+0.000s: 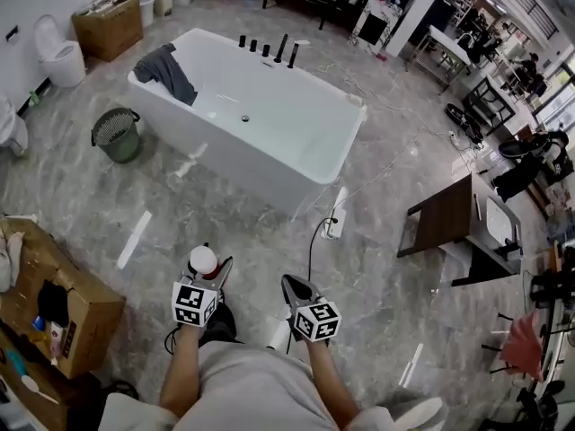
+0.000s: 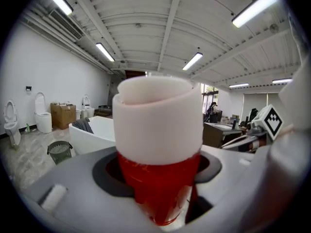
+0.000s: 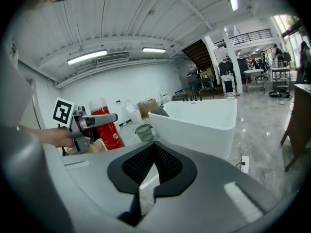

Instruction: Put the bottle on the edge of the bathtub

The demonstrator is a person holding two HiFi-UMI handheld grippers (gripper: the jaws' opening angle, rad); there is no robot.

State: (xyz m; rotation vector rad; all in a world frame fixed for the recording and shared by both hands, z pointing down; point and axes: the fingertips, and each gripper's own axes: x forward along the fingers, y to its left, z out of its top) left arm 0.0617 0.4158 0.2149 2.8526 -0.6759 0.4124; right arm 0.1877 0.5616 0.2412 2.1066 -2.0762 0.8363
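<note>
A red bottle point(image 2: 160, 178) with a white cap point(image 1: 203, 260) stands upright between the jaws of my left gripper point(image 1: 205, 272), which is shut on it. The right gripper view shows the same bottle point(image 3: 103, 125) held at the left. My right gripper point(image 1: 295, 287) is shut with nothing between its jaws, beside the left one and a little to its right. The white bathtub point(image 1: 260, 124) stands across the floor ahead, its near rim point(image 3: 194, 123) facing me. A grey towel point(image 1: 166, 70) hangs over the tub's left end.
A green mesh bin point(image 1: 117, 135) stands left of the tub. An open cardboard box point(image 1: 49, 299) sits at my left. A white power strip point(image 1: 335, 224) and cable lie on the floor near the tub's corner. A wooden table point(image 1: 454, 223) stands to the right.
</note>
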